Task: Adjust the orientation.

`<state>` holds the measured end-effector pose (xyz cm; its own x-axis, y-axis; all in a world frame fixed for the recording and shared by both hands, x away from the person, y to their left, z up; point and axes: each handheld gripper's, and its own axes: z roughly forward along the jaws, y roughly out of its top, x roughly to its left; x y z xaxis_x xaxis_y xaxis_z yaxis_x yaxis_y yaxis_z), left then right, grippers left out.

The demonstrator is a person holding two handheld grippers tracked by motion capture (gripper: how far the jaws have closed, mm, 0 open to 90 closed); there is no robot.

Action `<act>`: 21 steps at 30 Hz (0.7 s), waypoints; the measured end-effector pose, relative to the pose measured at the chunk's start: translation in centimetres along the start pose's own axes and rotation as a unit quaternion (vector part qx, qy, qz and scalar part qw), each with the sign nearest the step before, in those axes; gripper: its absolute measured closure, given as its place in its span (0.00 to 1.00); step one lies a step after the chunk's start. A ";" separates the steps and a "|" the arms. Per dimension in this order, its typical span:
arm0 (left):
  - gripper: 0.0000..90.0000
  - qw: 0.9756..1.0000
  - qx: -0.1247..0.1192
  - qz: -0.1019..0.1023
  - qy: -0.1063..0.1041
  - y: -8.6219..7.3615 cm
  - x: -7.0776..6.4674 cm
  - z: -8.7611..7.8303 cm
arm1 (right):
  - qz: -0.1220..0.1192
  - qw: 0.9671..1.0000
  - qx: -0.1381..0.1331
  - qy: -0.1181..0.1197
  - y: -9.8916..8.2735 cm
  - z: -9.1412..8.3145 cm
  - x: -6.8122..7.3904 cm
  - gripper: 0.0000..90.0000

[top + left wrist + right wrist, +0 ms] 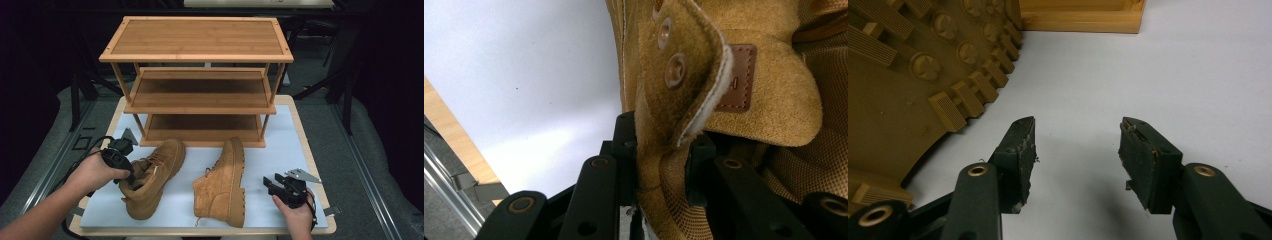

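Observation:
Two tan suede boots rest on the white mat in front of a wooden shoe rack (200,75). The left boot (155,175) points its toe toward the rack. My left gripper (126,176) is at its ankle opening. In the left gripper view the jaws of the left gripper (661,160) stand on either side of the boot's collar flap (684,85) and press on it. The right boot (222,185) lies on its side, lugged sole (898,90) facing right. My right gripper (270,184) rests on the mat beside that sole. The right gripper (1078,145) is open with nothing in it.
The rack has three bamboo shelves, all bare, and its base (1078,20) stands just behind the boots. The white mat (285,145) covers a wood-edged table. Grey floor and dark stands surround the table.

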<state>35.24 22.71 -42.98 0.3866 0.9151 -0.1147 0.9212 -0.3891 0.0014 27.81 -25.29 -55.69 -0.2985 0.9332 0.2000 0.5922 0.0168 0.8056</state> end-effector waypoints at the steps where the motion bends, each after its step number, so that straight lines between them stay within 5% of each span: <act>1: 0.83 1.000 0.000 -0.003 -0.001 0.0 0.0 0.0 | 0.000 1.000 0.000 0.000 0.0 0.0 0.0 0.53; 8: 0.84 1.000 -0.003 -0.010 -0.007 0.0 0.1 0.0 | 0.003 1.000 -0.003 0.005 0.0 0.1 0.0 0.53; 21: 0.86 0.998 -0.010 -0.029 -0.053 -0.2 1.3 0.0 | 0.006 1.000 0.003 0.007 0.0 0.1 -0.2 0.53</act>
<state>35.54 23.93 -43.17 0.3269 0.9190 -0.2205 0.9430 -0.3327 0.0113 27.94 -25.39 -55.84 -0.3014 0.9285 0.2170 0.5996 0.0076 0.8003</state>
